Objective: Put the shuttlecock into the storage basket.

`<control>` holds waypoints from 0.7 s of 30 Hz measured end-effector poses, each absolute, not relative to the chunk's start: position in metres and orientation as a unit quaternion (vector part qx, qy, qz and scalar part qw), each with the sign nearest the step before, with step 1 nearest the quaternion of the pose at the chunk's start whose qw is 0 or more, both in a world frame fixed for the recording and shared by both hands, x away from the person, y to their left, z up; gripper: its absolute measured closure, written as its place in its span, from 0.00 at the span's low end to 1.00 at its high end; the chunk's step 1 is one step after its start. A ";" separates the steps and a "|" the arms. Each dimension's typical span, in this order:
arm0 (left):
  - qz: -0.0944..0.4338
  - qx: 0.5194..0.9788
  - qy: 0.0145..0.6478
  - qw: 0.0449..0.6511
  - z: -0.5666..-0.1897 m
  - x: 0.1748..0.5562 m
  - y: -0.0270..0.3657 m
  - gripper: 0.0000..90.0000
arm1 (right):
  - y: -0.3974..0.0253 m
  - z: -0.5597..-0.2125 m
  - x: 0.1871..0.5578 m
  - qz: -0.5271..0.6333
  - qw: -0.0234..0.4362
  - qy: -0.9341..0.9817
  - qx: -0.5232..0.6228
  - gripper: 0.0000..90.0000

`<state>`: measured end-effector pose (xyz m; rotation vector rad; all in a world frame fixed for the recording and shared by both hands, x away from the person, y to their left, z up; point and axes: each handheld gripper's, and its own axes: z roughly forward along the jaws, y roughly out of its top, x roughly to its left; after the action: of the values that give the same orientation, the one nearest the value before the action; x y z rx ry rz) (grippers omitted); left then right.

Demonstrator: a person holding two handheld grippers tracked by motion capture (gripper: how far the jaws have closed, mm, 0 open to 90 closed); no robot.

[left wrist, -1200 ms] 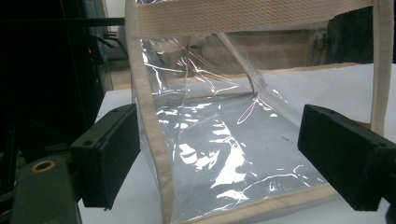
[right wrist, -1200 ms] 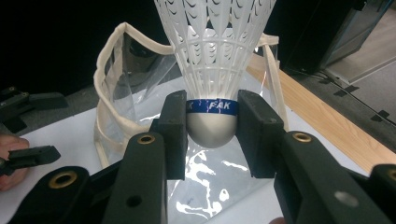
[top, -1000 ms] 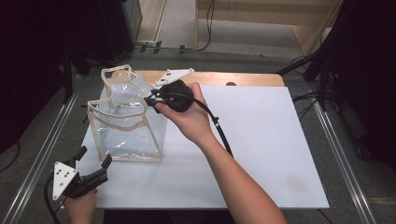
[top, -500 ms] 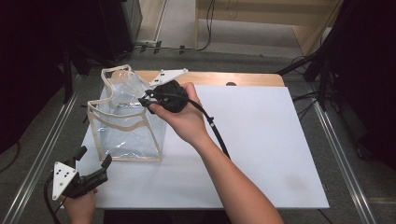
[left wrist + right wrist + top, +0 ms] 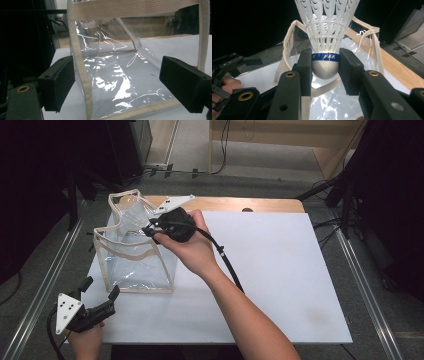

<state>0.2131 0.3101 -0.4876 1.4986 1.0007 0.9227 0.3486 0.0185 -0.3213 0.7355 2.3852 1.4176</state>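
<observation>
- The right tongs (image 5: 325,72) are clamped on the grey cork base of a white plastic shuttlecock (image 5: 325,37), skirt pointing away from the camera, held over the open mouth of the clear bag (image 5: 135,255).
- The left tongs (image 5: 125,82) are spread wide and empty, hovering near the bag's front corner at the near left of the desk (image 5: 280,285).
- The shuttlecock is judged lifted and brought to the bag; lowering it inside and releasing it is what is left.
- A blue band around the cork carries white lettering, of which "PAK" can be read; the rest is hidden by the jaw.
</observation>
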 end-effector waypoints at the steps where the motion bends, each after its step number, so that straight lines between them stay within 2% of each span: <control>1: 0.386 0.628 0.419 0.530 -0.488 0.213 0.310 0.15 | 0.018 -0.321 0.349 0.489 0.135 0.823 0.254 0.70; 8: 0.384 0.626 0.421 0.532 -0.487 0.213 0.311 0.15 | 0.018 -0.322 0.348 0.491 0.118 0.826 0.250 0.68; 12: 0.386 0.628 0.420 0.530 -0.488 0.213 0.311 0.15 | 0.016 -0.323 0.347 0.500 0.093 0.826 0.244 0.51; 13: 0.385 0.628 0.420 0.530 -0.488 0.213 0.311 0.15 | 0.015 -0.322 0.346 0.501 0.088 0.826 0.242 0.42; 14: 0.385 0.628 0.420 0.530 -0.488 0.213 0.311 0.15 | 0.015 -0.322 0.346 0.501 0.088 0.826 0.242 0.42; 18: 0.385 0.628 0.420 0.530 -0.487 0.213 0.311 0.15 | 0.010 -0.318 0.342 0.513 0.087 0.820 0.238 0.25; 19: 0.385 0.628 0.420 0.530 -0.487 0.213 0.311 0.15 | 0.006 -0.318 0.340 0.520 0.091 0.816 0.235 0.16; 21: 0.385 0.628 0.420 0.530 -0.487 0.213 0.311 0.15 | 0.004 -0.318 0.338 0.521 0.094 0.815 0.236 0.13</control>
<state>0.2134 0.3107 -0.4875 1.4991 1.0032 0.9203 0.3384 0.0044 -0.3176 0.6992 2.4173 1.5454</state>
